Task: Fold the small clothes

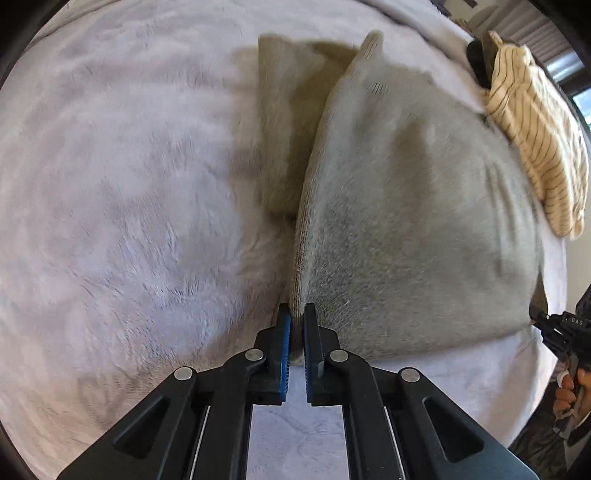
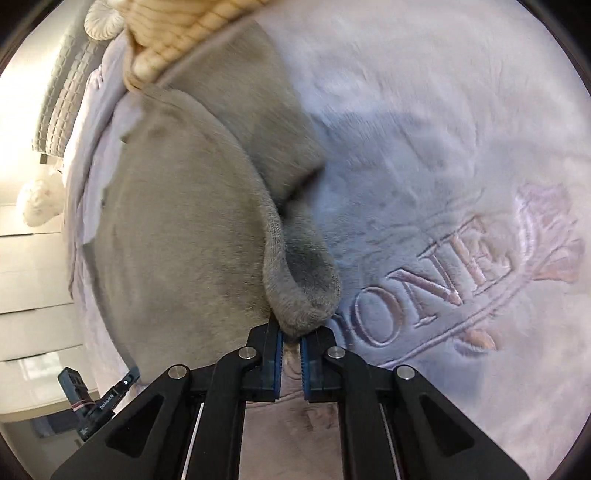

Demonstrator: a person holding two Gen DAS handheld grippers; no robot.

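Note:
A grey knit garment (image 1: 406, 206) lies spread on a pale fluffy blanket (image 1: 110, 184). My left gripper (image 1: 296, 321) is shut on the garment's near corner, the ribbed edge pinched between the blue pads. In the right wrist view the same grey garment (image 2: 177, 229) fills the left half, one sleeve (image 2: 273, 110) stretched away. My right gripper (image 2: 291, 338) is shut on a curled-up corner of the garment (image 2: 303, 291). The right gripper's body and the hand that holds it also show at the right edge of the left wrist view.
A cream striped garment (image 1: 535, 136) lies bunched at the far right of the blanket, also seen as the cream garment (image 2: 177, 33) at the top of the right view. The blanket (image 2: 443, 147) bears embroidered lettering (image 2: 436, 280). White drawers (image 2: 33, 288) stand beside the bed.

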